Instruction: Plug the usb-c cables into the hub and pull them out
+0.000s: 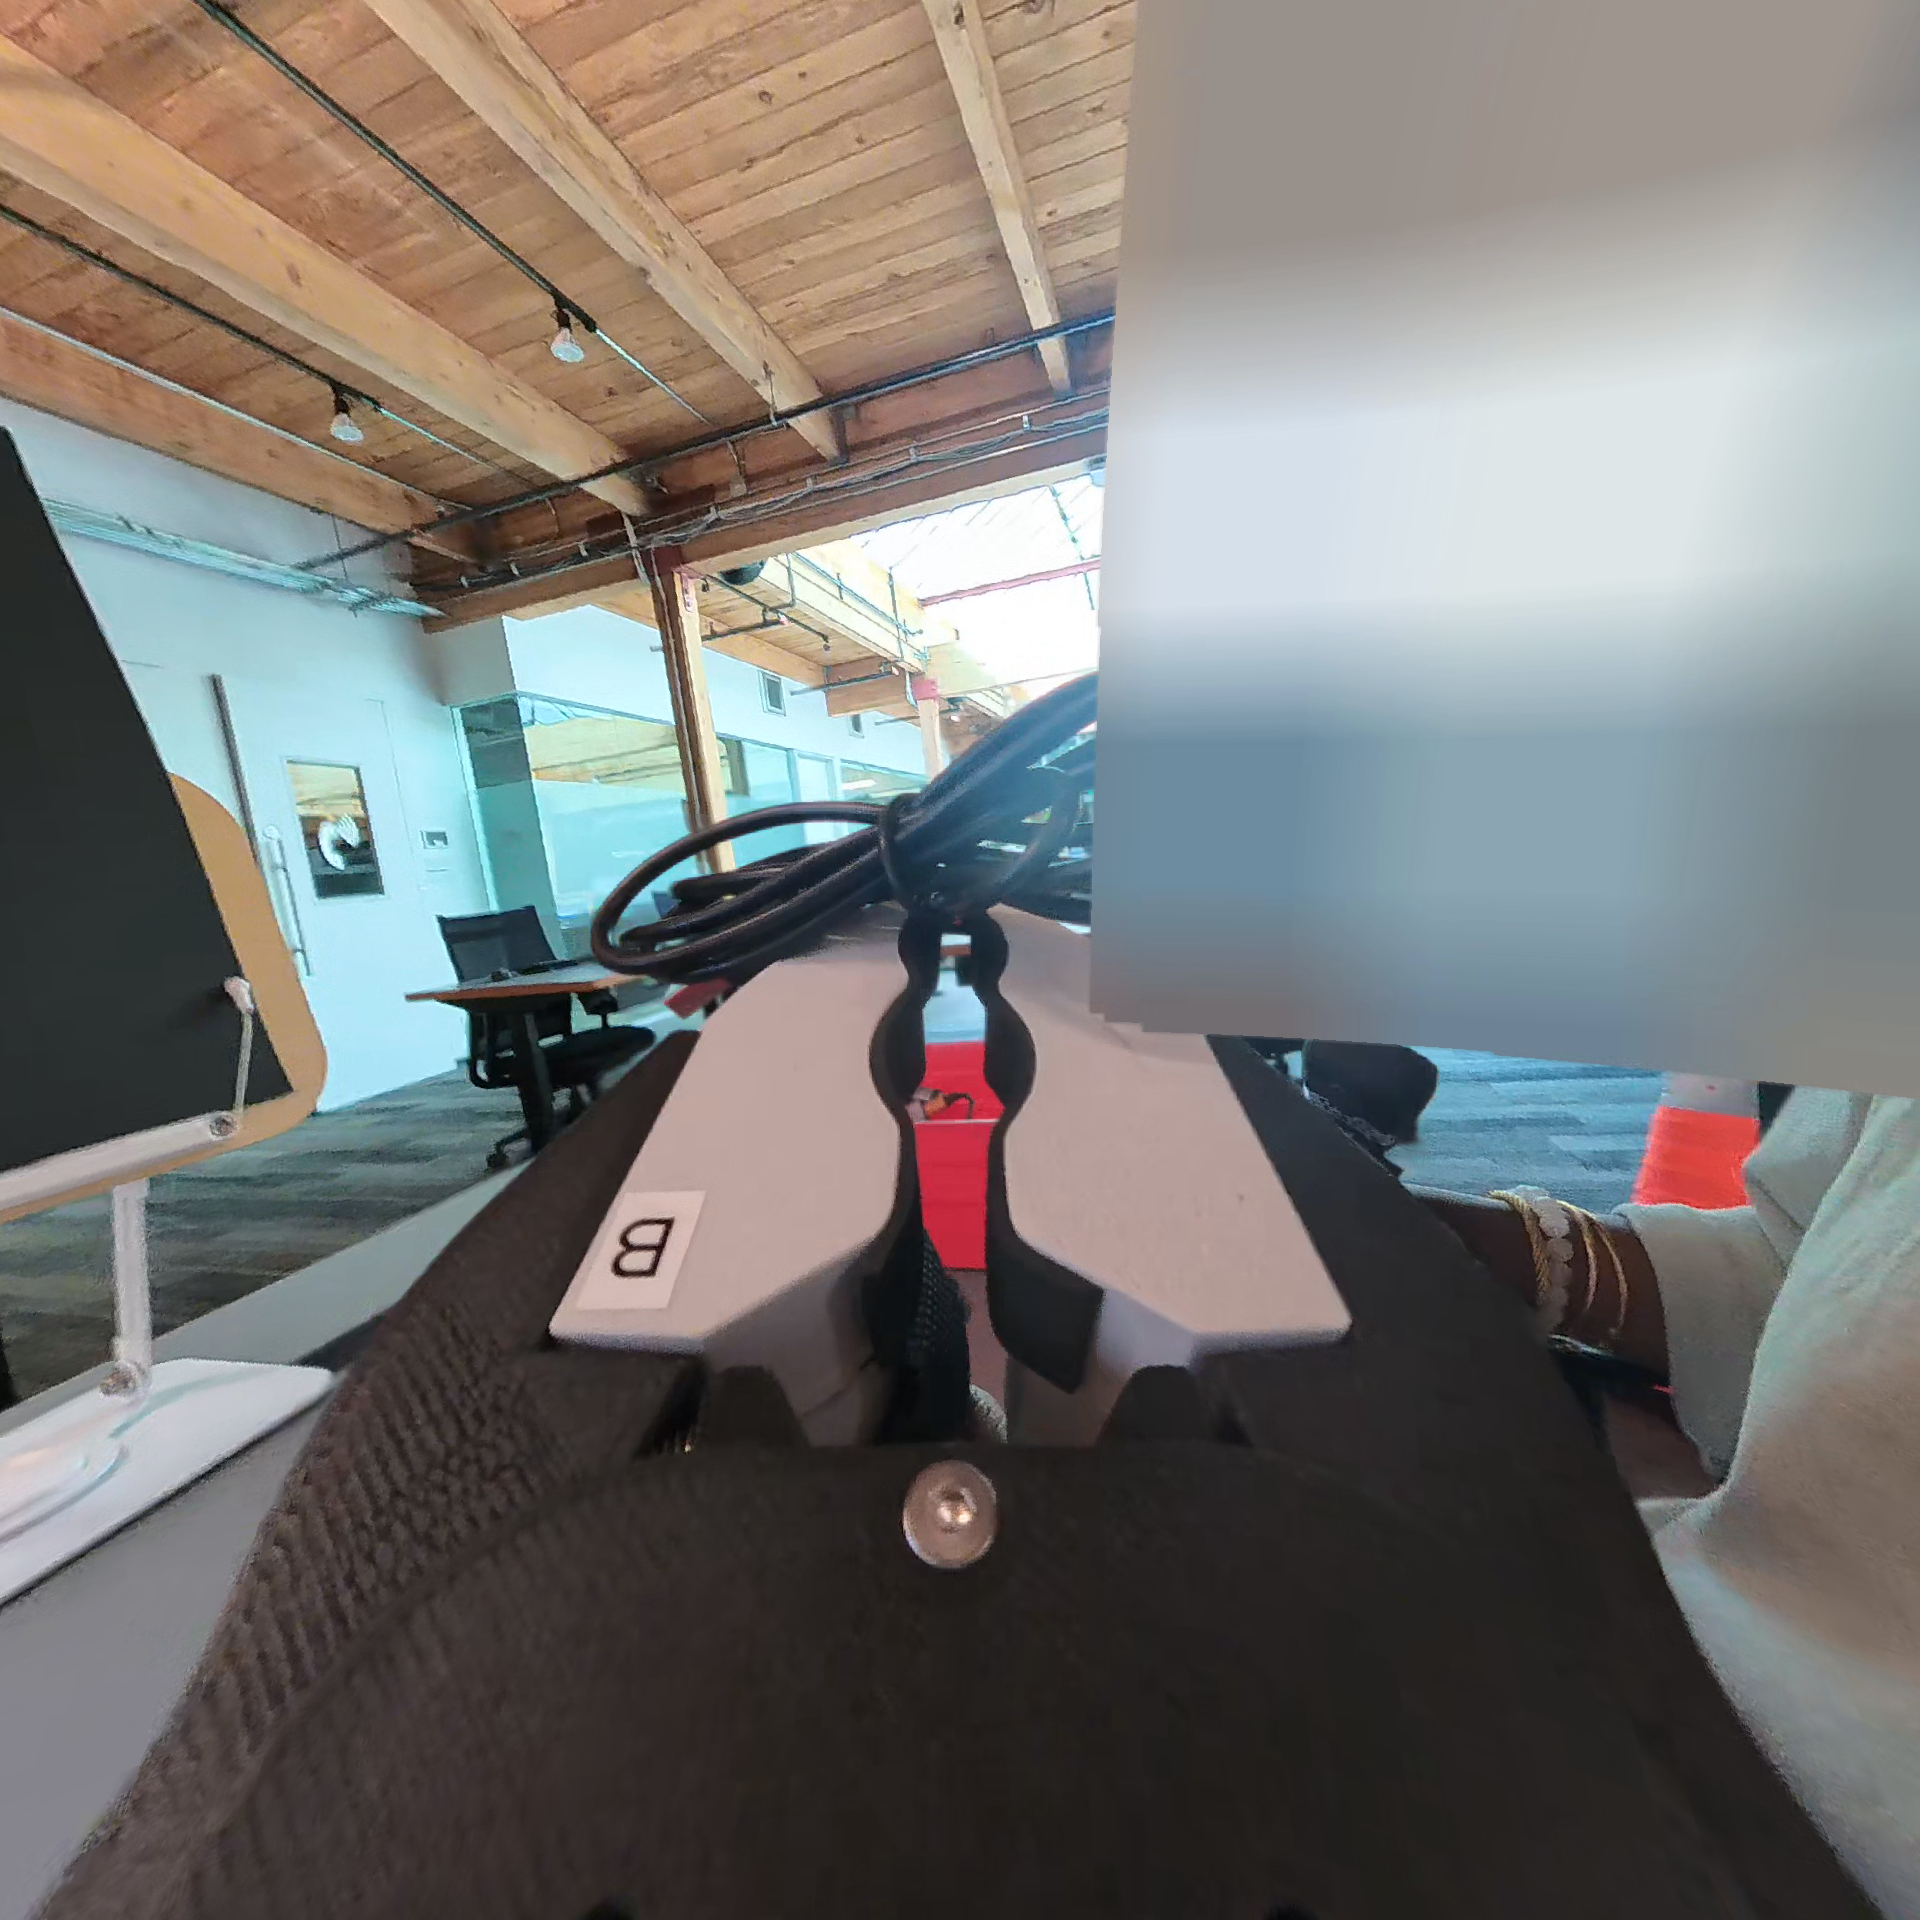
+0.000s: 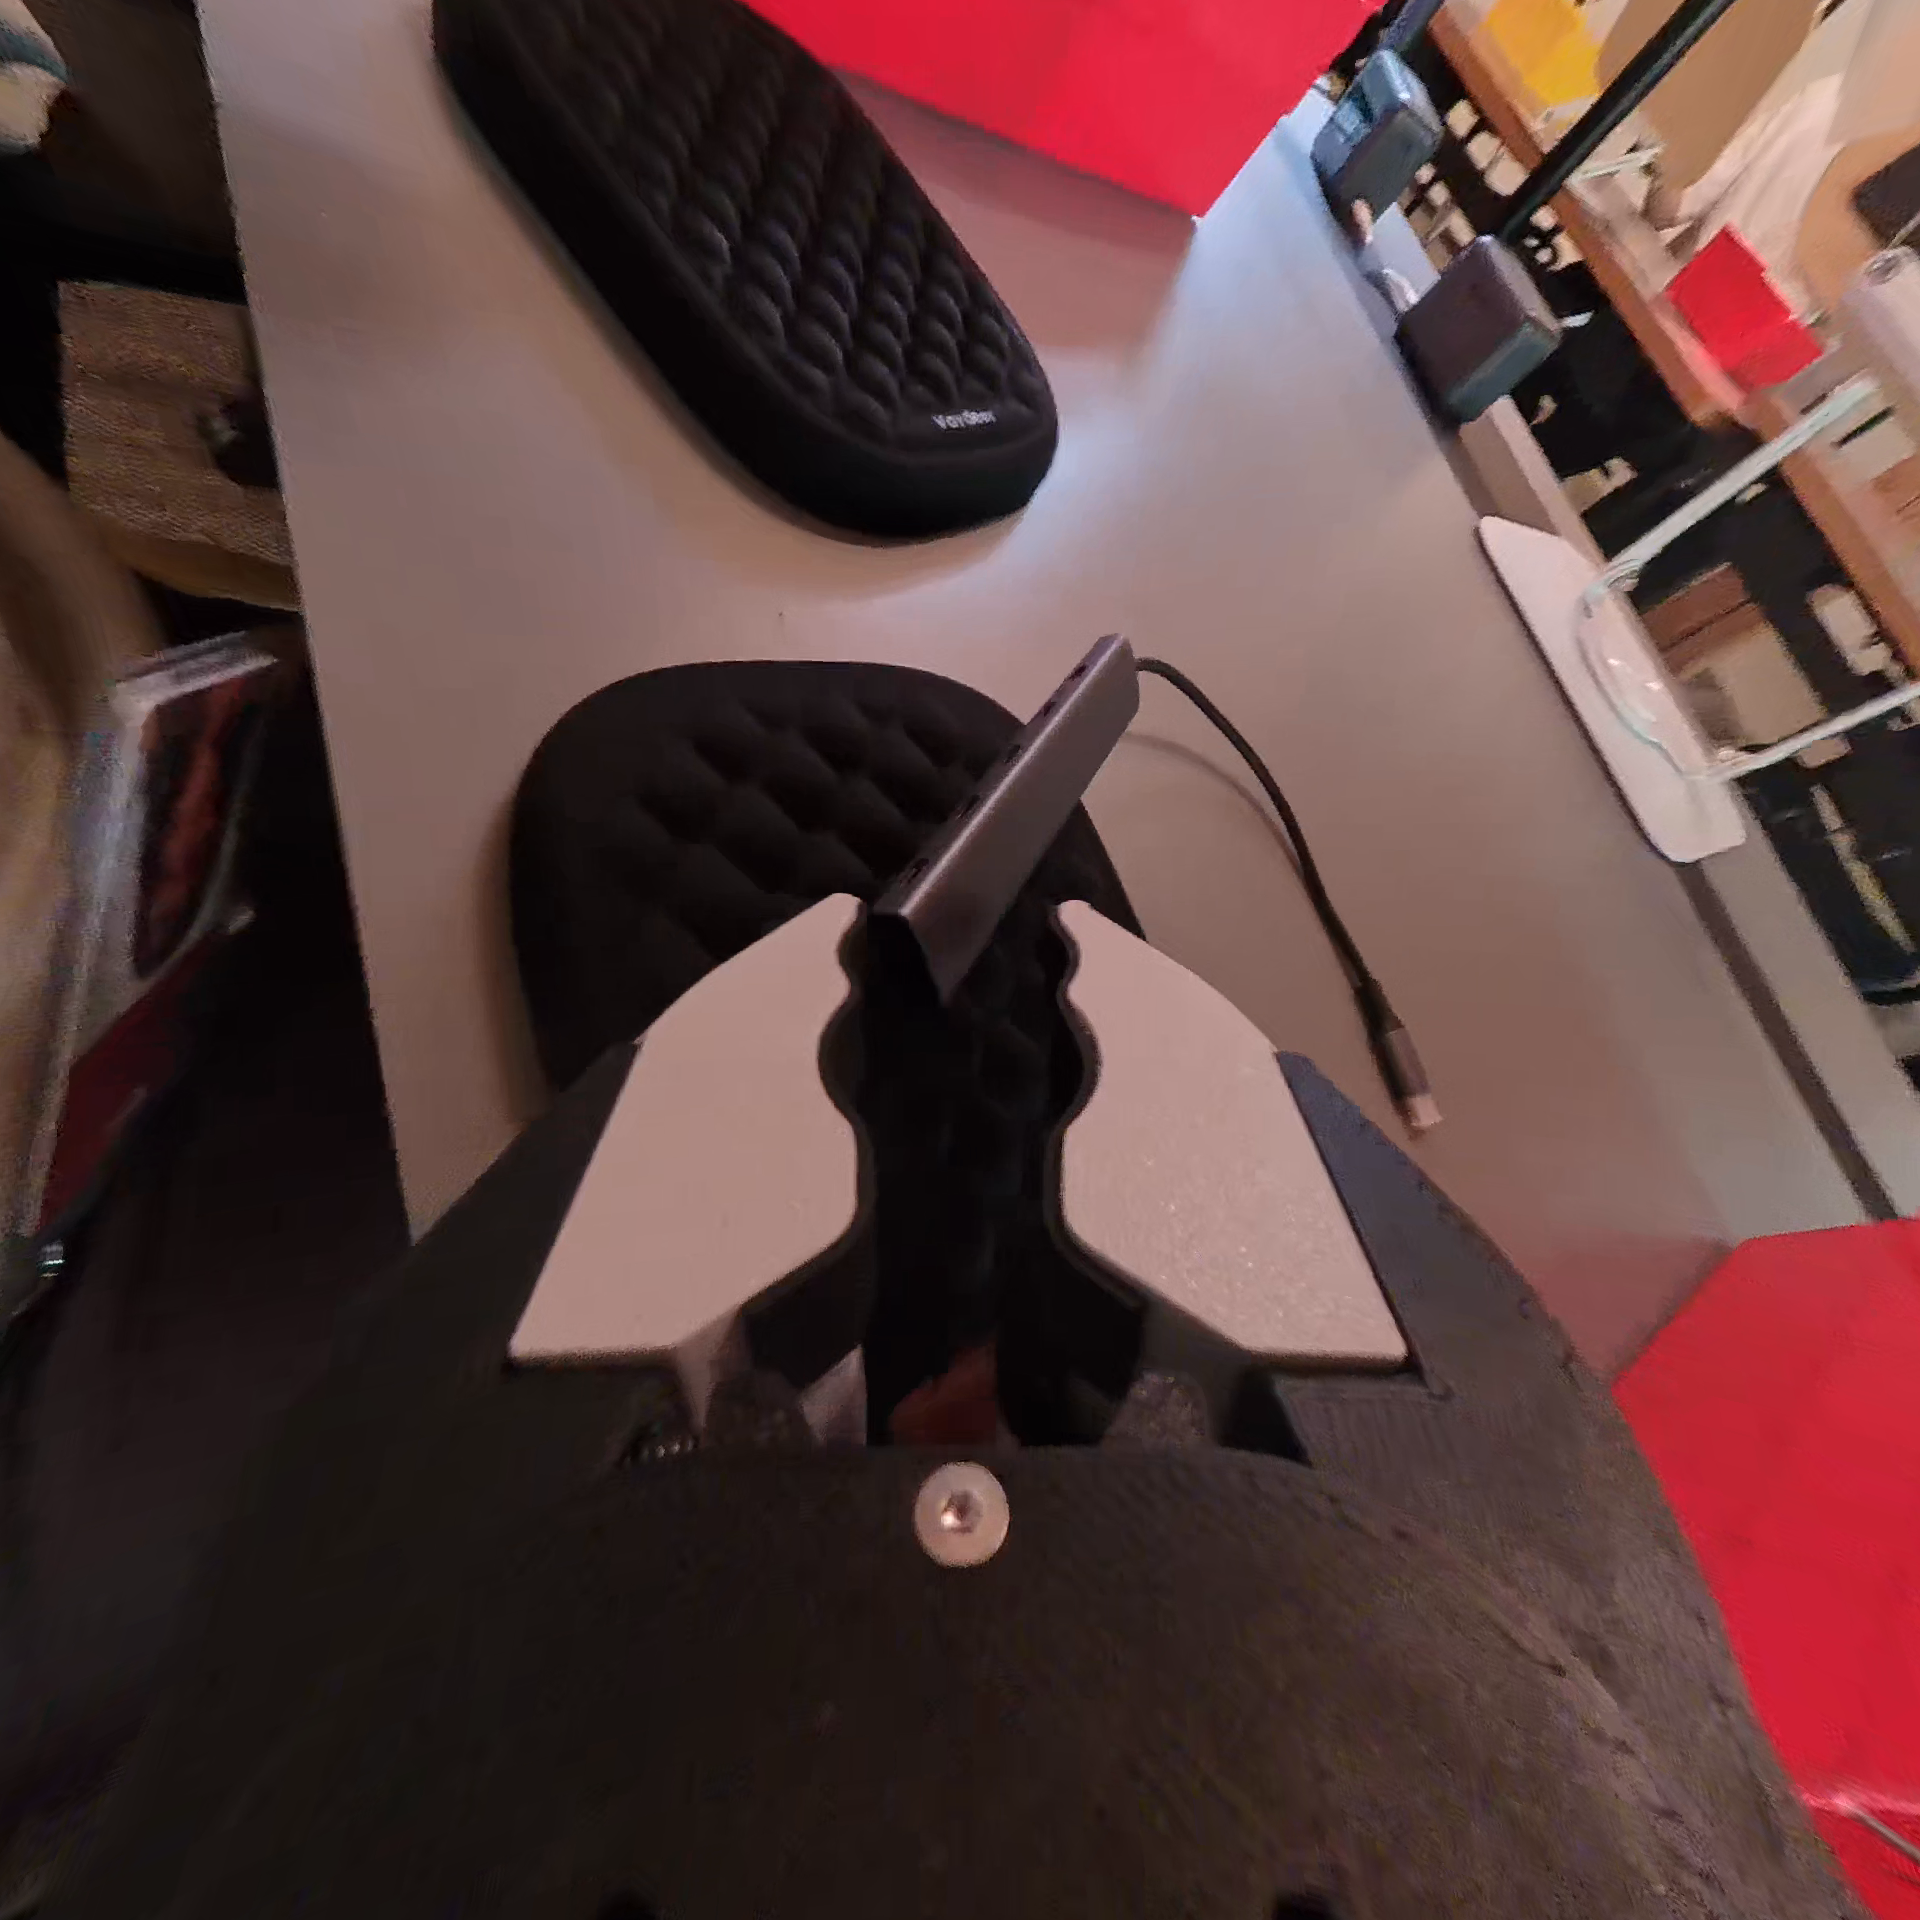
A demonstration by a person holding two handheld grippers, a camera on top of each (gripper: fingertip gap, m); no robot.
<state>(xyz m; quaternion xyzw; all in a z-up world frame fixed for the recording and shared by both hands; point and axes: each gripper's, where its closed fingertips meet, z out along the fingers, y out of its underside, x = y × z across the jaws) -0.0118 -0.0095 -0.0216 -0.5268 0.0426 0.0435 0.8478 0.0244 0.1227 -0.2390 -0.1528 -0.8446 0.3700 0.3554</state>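
Observation:
In the left wrist view my left gripper is raised and tilted up toward the ceiling. It is shut on a coiled bundle of black usb-c cables that loops out to the left of the fingertips. In the right wrist view my right gripper is shut on one end of a slim grey hub, held above the grey table with its ports facing up-left. The hub's own black lead hangs down to the table and ends in a silver plug.
Two black quilted pads lie on the table. Red sheets lie at the far and near right. Chargers and a clear stand's white base sit along the right edge. A person's sleeve and braceleted wrist show at right. The left gripper's tips are roughly 25 cm from the right gripper's.

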